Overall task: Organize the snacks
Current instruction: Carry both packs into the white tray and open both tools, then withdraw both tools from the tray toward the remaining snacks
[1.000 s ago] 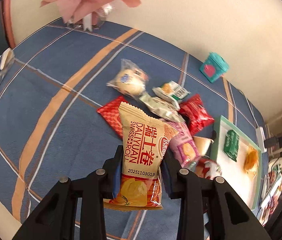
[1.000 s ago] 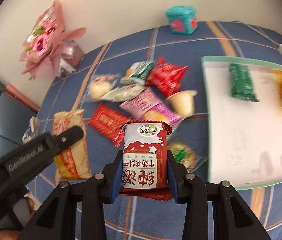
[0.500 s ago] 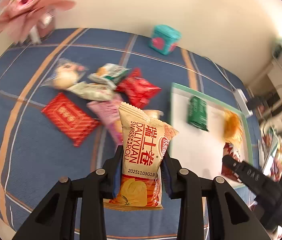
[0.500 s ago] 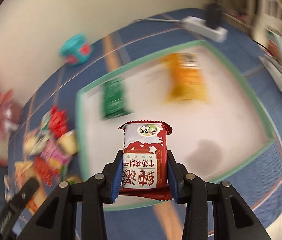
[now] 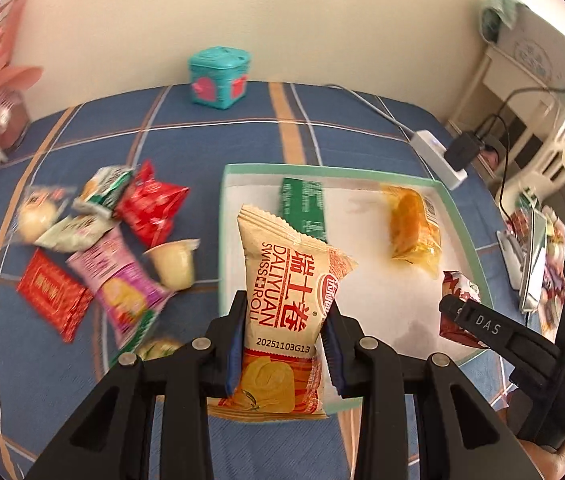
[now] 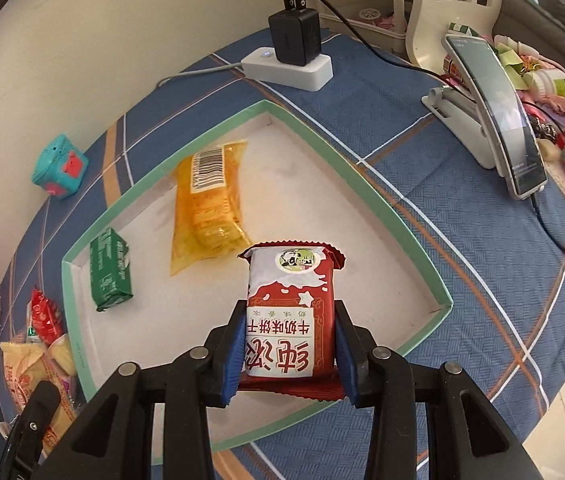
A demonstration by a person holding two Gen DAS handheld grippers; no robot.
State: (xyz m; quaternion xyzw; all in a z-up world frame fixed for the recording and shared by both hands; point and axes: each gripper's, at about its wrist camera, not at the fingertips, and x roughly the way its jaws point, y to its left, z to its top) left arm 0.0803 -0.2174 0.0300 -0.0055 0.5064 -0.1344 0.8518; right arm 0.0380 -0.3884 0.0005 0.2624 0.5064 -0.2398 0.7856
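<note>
Two sets of tongs are each clamped on a snack above the green-rimmed tray (image 5: pixel 448 216). The left tongs (image 5: pixel 284 344) pinch a tan Swiss roll packet (image 5: pixel 286 300) between their blue pads, holding it upright over the tray's near left corner. The right tongs (image 6: pixel 288 344) grip a red and white biscuit packet (image 6: pixel 288 312), also upright, above the tray's near edge; seen from the left camera, that packet (image 5: pixel 456 304) sits at the tray's right side with the black right tool around it. Inside the tray lie a green packet (image 6: pixel 110 276) toward the far left and a clear yellow packet (image 6: pixel 208 208) with a barcode label further right, the two apart from each other on the white floor of the tray. To the left of the tray, on the blue plaid table (image 5: pixel 186 140), lies a loose heap of other snacks: a bright red bag (image 5: pixel 148 208), a pink packet (image 5: pixel 116 280), a flat red packet (image 5: pixel 52 294), a small jelly cup (image 5: pixel 174 262) and a few pale wrapped pieces, blurred. A teal box (image 5: pixel 218 72) stands far back by the wall. A white power strip (image 6: pixel 286 66) with a black charger rests beyond the tray, and a phone on a stand (image 6: pixel 502 112) stands to the right.
</note>
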